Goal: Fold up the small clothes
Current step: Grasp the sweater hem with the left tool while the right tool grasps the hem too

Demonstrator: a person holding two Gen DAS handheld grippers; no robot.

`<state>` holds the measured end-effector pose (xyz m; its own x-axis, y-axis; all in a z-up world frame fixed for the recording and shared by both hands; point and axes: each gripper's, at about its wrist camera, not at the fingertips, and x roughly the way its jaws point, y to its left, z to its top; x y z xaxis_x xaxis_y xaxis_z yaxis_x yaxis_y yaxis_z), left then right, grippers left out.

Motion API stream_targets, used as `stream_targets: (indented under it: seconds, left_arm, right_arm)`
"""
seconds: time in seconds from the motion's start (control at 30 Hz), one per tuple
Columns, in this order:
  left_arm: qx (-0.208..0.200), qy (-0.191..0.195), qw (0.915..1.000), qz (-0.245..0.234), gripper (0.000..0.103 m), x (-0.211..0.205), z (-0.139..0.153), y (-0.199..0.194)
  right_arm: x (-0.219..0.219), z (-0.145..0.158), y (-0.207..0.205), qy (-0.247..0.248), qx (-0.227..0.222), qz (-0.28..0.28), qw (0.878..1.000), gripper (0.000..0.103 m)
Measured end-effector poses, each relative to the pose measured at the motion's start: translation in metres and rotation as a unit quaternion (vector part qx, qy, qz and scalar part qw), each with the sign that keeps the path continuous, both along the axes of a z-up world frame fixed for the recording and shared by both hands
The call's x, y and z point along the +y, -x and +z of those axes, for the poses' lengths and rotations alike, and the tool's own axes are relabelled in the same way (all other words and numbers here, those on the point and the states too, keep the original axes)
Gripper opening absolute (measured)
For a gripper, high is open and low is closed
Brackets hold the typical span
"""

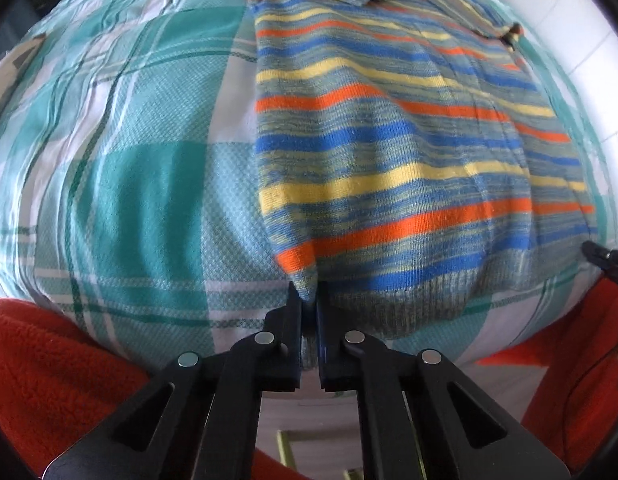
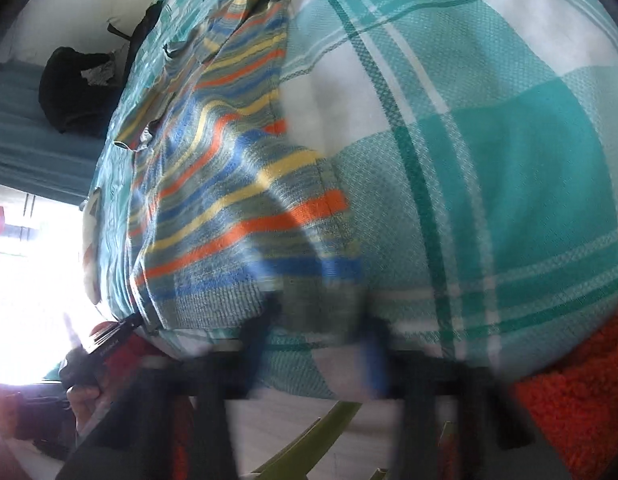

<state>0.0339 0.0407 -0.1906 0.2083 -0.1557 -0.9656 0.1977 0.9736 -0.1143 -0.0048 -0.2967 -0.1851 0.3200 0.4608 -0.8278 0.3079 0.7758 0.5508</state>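
Observation:
A small striped knit sweater (image 1: 389,148), in blue, yellow, orange and grey, lies on a teal and white checked cloth (image 1: 149,184). My left gripper (image 1: 309,300) is shut on the sweater's near left hem corner. In the right wrist view the sweater (image 2: 229,200) lies to the left. My right gripper (image 2: 321,320) is blurred and open, its fingers (image 2: 261,328) either side of the sweater's near right hem corner at the cloth's front edge. The left gripper also shows in the right wrist view (image 2: 109,340), and the right gripper's tip at the right edge of the left wrist view (image 1: 605,258).
The person's red fleece sleeves (image 1: 49,380) are at the bottom corners. A dark bag (image 2: 73,84) lies on a teal surface beyond the cloth's far left. A green chair frame (image 2: 309,448) shows below the cloth's front edge. Bright window light is at left.

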Motion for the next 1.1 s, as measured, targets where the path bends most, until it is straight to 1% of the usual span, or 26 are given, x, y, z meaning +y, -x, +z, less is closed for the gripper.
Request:
stream_targets:
  seconds: [0.03, 0.07, 0.13, 0.2, 0.27, 0.3, 0.33, 0.37, 0.4, 0.43, 0.47, 0.53, 0.6, 0.63, 0.67, 0.7, 0.73, 0.77, 0.83, 0.9, 0.97, 1.03, 1.1]
  left_arm:
    - [0.003, 0.010, 0.9999, 0.007, 0.004, 0.007, 0.005, -0.002]
    - [0.002, 0.019, 0.9997, 0.014, 0.004, 0.014, 0.014, -0.005]
    - [-0.005, 0.029, 0.9993, 0.021, 0.004, 0.029, 0.032, -0.003]
    - [-0.009, 0.033, 0.9993, 0.018, 0.003, 0.039, 0.040, 0.000]
    - [-0.010, 0.020, 0.9997, 0.012, 0.004, 0.037, 0.035, -0.001]
    - [-0.007, 0.008, 0.9999, 0.009, 0.004, 0.037, 0.036, -0.008]
    - [-0.001, -0.003, 1.0000, 0.008, 0.004, 0.037, 0.027, -0.020]
    - [0.010, -0.008, 0.9999, 0.010, 0.004, 0.037, 0.020, -0.023]
    - [0.018, -0.006, 0.9997, 0.016, 0.004, 0.037, 0.016, -0.026]
    - [0.021, -0.002, 0.9995, 0.022, 0.004, 0.038, 0.014, -0.028]
    - [0.021, 0.002, 0.9995, 0.025, 0.004, 0.040, 0.014, -0.028]
    - [0.015, 0.004, 0.9995, 0.027, 0.004, 0.043, 0.017, -0.026]
    - [0.015, 0.004, 0.9995, 0.028, 0.004, 0.048, 0.018, -0.023]
    - [0.016, 0.003, 0.9995, 0.028, 0.004, 0.048, 0.017, -0.024]
    - [0.017, 0.002, 0.9994, 0.028, 0.004, 0.045, 0.016, -0.026]
    - [0.017, 0.001, 0.9994, 0.029, 0.004, 0.047, 0.016, -0.025]
    - [0.016, -0.001, 0.9994, 0.030, 0.004, 0.050, 0.017, -0.024]
    - [0.015, -0.007, 0.9993, 0.032, 0.003, 0.050, 0.019, -0.026]
    - [0.011, -0.030, 0.9991, 0.027, 0.003, 0.046, 0.020, -0.023]
    - [0.003, -0.047, 0.9989, 0.011, 0.003, 0.041, 0.037, -0.015]
    - [-0.001, -0.064, 0.9979, -0.007, 0.003, 0.036, 0.046, -0.008]
    - [0.001, -0.077, 0.9969, -0.014, 0.003, 0.033, 0.046, -0.004]
    - [0.007, -0.096, 0.9953, -0.015, 0.003, 0.030, 0.038, -0.006]
  right_arm:
    - [-0.002, 0.003, 0.001, -0.026, -0.008, -0.007, 1.000, 0.008]
    - [-0.002, 0.009, 0.004, -0.030, -0.015, -0.008, 0.999, 0.008]
    - [0.000, 0.027, 0.010, -0.012, -0.032, 0.007, 0.999, 0.008]
    - [0.005, 0.044, 0.013, -0.002, -0.041, 0.023, 0.999, 0.008]
    - [0.011, 0.049, 0.013, 0.017, -0.041, 0.036, 0.998, 0.009]
    - [0.010, 0.047, 0.012, 0.027, -0.040, 0.043, 0.998, 0.011]
    - [0.016, 0.040, 0.007, 0.043, -0.037, 0.058, 0.997, 0.014]
    - [0.020, 0.033, 0.002, 0.058, -0.034, 0.069, 0.995, 0.014]
    - [0.022, 0.027, -0.002, 0.065, -0.032, 0.076, 0.995, 0.027]
    - [0.022, 0.018, -0.005, 0.064, -0.026, 0.078, 0.995, 0.046]
    - [0.016, 0.012, -0.005, 0.055, -0.023, 0.068, 0.996, 0.052]
    - [0.000, 0.007, 0.000, -0.001, -0.033, 0.027, 0.999, 0.054]
    - [-0.015, 0.001, 0.006, -0.061, -0.040, -0.015, 0.997, 0.054]
    - [-0.022, -0.002, 0.008, -0.080, -0.040, -0.028, 0.996, 0.054]
    - [-0.029, -0.009, 0.010, -0.112, -0.035, -0.044, 0.992, 0.053]
    - [-0.031, -0.013, 0.011, -0.126, -0.030, -0.048, 0.990, 0.039]
    - [-0.033, -0.017, 0.010, -0.131, -0.022, -0.048, 0.990, 0.004]
    - [-0.033, -0.018, 0.009, -0.118, -0.013, -0.045, 0.992, 0.006]
    - [-0.027, -0.008, 0.007, -0.077, -0.006, -0.025, 0.997, 0.005]
    - [-0.017, 0.013, 0.007, -0.014, 0.000, 0.015, 1.000, 0.005]
    - [-0.006, 0.036, 0.013, 0.033, 0.001, 0.047, 0.998, 0.005]
    - [0.000, 0.045, 0.017, 0.056, 0.008, 0.060, 0.997, 0.005]
    - [0.006, 0.039, 0.019, 0.069, 0.025, 0.065, 0.995, 0.005]
